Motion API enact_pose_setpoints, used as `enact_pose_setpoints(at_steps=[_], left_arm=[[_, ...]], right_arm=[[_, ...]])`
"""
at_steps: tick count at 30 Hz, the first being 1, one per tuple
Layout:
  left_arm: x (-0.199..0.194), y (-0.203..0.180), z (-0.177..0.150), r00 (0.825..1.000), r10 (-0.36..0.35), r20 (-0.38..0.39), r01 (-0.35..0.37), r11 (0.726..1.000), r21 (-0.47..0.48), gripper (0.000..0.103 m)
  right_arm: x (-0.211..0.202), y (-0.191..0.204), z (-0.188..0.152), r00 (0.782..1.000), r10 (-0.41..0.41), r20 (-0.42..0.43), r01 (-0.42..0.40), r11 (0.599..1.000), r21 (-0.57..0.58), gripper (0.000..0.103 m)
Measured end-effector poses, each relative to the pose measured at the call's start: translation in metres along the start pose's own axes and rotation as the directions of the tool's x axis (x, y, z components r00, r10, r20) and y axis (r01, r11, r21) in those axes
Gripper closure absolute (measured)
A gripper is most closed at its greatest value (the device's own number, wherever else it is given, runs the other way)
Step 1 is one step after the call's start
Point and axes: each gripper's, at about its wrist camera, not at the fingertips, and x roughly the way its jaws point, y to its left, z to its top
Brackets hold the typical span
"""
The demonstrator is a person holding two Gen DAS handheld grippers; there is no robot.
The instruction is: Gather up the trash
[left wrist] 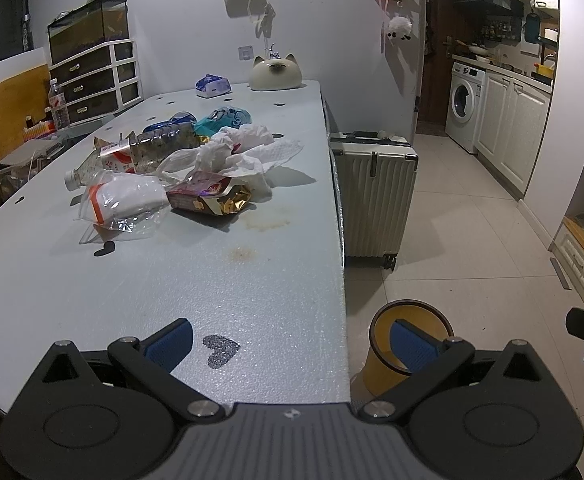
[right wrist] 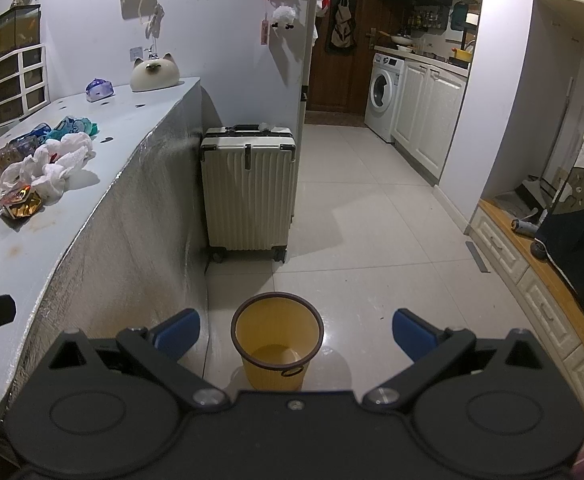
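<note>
A heap of trash lies mid-table: crumpled white tissue, a clear plastic bottle, a clear zip bag, a gold snack wrapper and a teal wrapper. The tissue and gold wrapper also show in the right wrist view. A yellow bin stands empty on the floor by the table's end; it also shows in the left wrist view. My left gripper is open and empty over the table's near edge. My right gripper is open and empty above the bin.
A pale suitcase stands on the floor against the table's side. On the far table are a cat-shaped ornament and a tissue pack. Drawers with a tank stand at the far left. Kitchen cabinets and a washing machine lie beyond.
</note>
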Motion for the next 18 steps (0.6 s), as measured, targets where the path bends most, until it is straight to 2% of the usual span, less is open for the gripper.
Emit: enact_pose_setpoints(at_steps=[6, 10, 15, 18], left_arm=[[0.001, -0.003, -0.002, 1.000, 0.008, 0.016, -0.008, 1.000, 0.015, 0.000], [0.005, -0.003, -0.007, 0.997, 0.064, 0.042, -0.065, 0.997, 0.033, 0.000], [0.011, 0.016, -0.008, 0.997, 0.064, 0.036, -0.063, 0.998, -0.015, 0.000], [0.015, 0.030, -0.007, 0.994, 0.092, 0.050, -0.090, 0.995, -0.042, 0.000]], right_arm=[[0.003, 0.000, 0.001, 1.000, 0.017, 0.000, -0.017, 1.000, 0.001, 0.000], [0.007, -0.005, -0.001, 1.000, 0.012, 0.004, -0.012, 1.000, 0.010, 0.000], [0.014, -0.002, 0.001, 0.999, 0.029, 0.029, -0.029, 1.000, 0.008, 0.000], [0.021, 0.005, 0.007, 0.997, 0.051, 0.051, -0.051, 0.999, 0.003, 0.000]])
